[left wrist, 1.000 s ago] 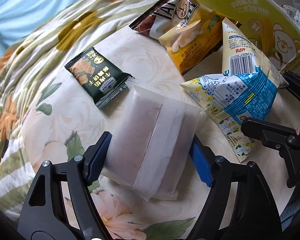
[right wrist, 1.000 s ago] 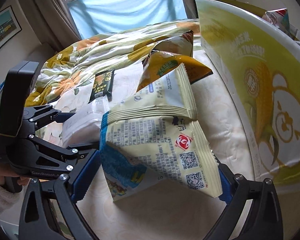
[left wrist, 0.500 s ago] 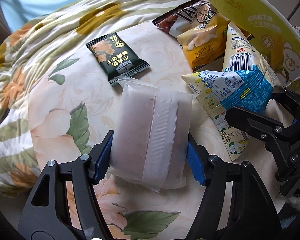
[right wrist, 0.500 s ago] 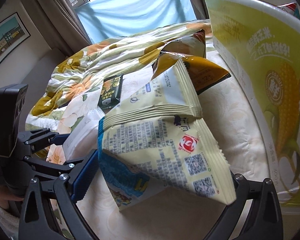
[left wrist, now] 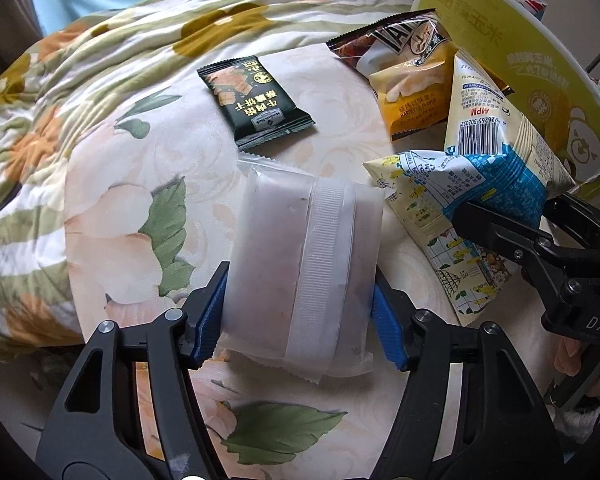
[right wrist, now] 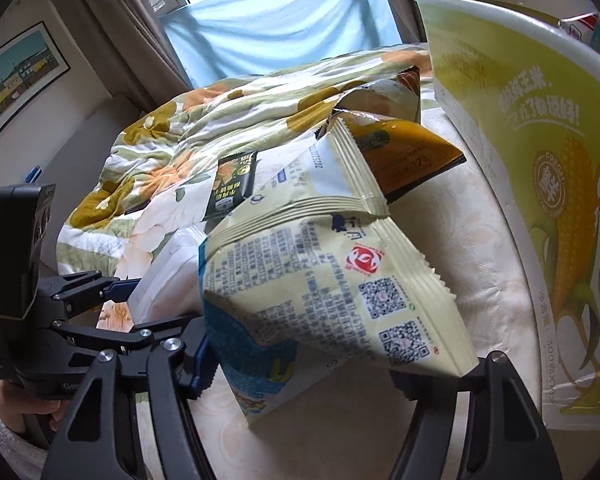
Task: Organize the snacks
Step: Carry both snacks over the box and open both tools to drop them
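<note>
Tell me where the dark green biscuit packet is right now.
In the left wrist view the dark green biscuit packet lies flat on the floral quilt, just beyond the translucent white pouch and left of the yellow snack bag.

readable text: blue-and-cream snack bag [left wrist: 496,160] has "mpm" in red and a barcode numbered 26265 302052, shown upside down. same bag in the right wrist view carries two qr codes and a red round logo. yellow chip bag [left wrist: 412,92] reads "barbecue flavor". yellow corn box [right wrist: 540,184] has a "fresh" badge. right gripper [left wrist: 512,220] body shows "das".
</note>
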Action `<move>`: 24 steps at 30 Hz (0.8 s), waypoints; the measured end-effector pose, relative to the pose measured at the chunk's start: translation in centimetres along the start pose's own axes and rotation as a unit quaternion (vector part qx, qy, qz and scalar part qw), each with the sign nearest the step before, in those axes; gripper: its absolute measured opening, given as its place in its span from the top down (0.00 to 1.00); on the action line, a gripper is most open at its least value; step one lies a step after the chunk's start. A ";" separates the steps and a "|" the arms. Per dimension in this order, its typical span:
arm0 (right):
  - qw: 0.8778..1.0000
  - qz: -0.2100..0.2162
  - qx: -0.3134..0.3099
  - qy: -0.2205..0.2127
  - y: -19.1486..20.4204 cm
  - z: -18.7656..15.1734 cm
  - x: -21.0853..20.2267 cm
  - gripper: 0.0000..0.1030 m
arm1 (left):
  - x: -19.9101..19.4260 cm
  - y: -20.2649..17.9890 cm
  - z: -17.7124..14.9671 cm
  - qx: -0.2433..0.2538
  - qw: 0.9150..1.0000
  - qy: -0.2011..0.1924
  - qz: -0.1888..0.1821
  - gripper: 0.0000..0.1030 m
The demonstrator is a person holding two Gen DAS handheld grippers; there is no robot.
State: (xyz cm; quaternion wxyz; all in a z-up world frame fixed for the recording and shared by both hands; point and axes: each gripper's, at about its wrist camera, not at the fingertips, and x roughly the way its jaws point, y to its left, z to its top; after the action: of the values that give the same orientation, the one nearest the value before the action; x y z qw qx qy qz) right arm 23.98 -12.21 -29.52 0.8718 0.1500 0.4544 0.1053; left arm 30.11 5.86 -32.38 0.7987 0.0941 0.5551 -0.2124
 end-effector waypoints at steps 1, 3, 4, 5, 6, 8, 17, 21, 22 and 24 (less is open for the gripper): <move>1.000 0.000 -0.003 0.001 0.2 0.0 -0.1 0.39 | 0.0 0.2 0.0 -0.004 1.000 0.000 -0.002 0.41; 1.000 -0.004 -0.011 0.000 0.6 -0.2 -0.4 0.39 | -0.2 0.5 -0.3 -0.015 1.000 -0.001 -0.008 0.41; 1.000 -0.005 -0.015 -0.001 0.8 -0.3 -0.6 0.39 | -0.4 0.7 -0.6 -0.020 1.000 -0.001 -0.010 0.41; 1.000 -0.005 -0.016 -0.002 0.9 -0.2 -0.8 0.39 | -0.5 0.8 -0.7 -0.023 1.000 -0.002 -0.012 0.41; 1.000 -0.005 -0.017 -0.003 1.1 -0.2 -1.0 0.39 | -0.8 0.9 -0.9 -0.026 1.000 -0.004 -0.013 0.41; 1.000 -0.009 -0.018 -0.001 1.4 -0.2 -1.4 0.39 | -1.5 0.9 -1.3 -0.033 0.999 -0.009 -0.015 0.41; 0.999 -0.014 -0.037 -0.017 4.1 0.3 -6.3 0.39 | -8.0 0.1 -1.7 -0.052 0.997 -0.054 -0.024 0.41; 0.999 -0.012 -0.034 -0.029 4.8 1.0 -9.6 0.39 | -12.0 -0.9 -0.9 -0.057 0.995 -0.081 -0.024 0.41; 0.999 -0.011 -0.033 -0.034 4.8 1.3 -10.8 0.39 | -13.0 -1.3 -0.6 -0.057 0.994 -0.086 -0.023 0.41; 0.998 -0.009 -0.034 -0.044 4.7 1.8 -12.8 0.39 | -14.5 -2.4 0.0 -0.054 0.994 -0.096 -0.022 0.41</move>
State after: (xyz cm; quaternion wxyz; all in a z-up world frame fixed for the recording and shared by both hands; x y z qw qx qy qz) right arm 17.95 -12.21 -17.13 0.8966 0.1208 0.4126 0.1061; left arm 24.81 7.11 -18.67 0.8475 0.0182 0.4882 -0.2075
